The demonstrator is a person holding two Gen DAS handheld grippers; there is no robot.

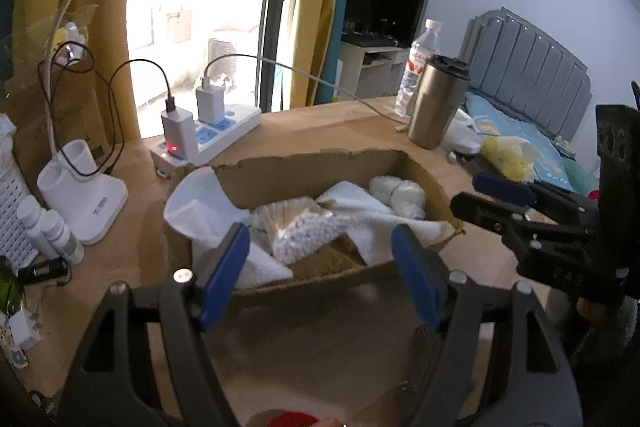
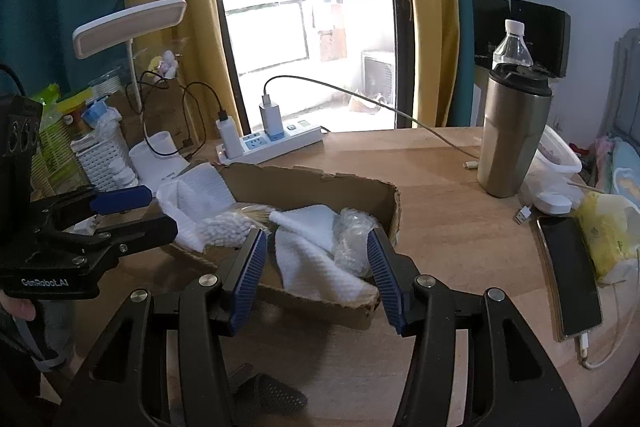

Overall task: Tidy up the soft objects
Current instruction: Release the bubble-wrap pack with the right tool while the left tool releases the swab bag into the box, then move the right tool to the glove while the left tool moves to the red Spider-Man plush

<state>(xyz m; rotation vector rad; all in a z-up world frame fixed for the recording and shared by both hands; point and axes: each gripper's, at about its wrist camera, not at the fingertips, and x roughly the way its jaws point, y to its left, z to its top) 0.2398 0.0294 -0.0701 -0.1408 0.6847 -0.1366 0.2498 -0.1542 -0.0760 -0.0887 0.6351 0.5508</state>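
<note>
Both grippers hang just in front of the cardboard box (image 2: 320, 183), left gripper (image 1: 320, 267) and right gripper (image 2: 316, 271) each spread wide with nothing held. Inside the box, the white towel (image 2: 316, 259) at the near edge looks light and floppy, so I'd pinch a bunched fold. Behind it, the cotton-swab bag (image 1: 298, 227) is probably slippery and crinkly.

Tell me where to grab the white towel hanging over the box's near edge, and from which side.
Pinch the towel at the draped fold on the box rim, coming from above on the near side with the right gripper. That corner hangs free; the rest lies tucked beside the plastic bag.
</note>
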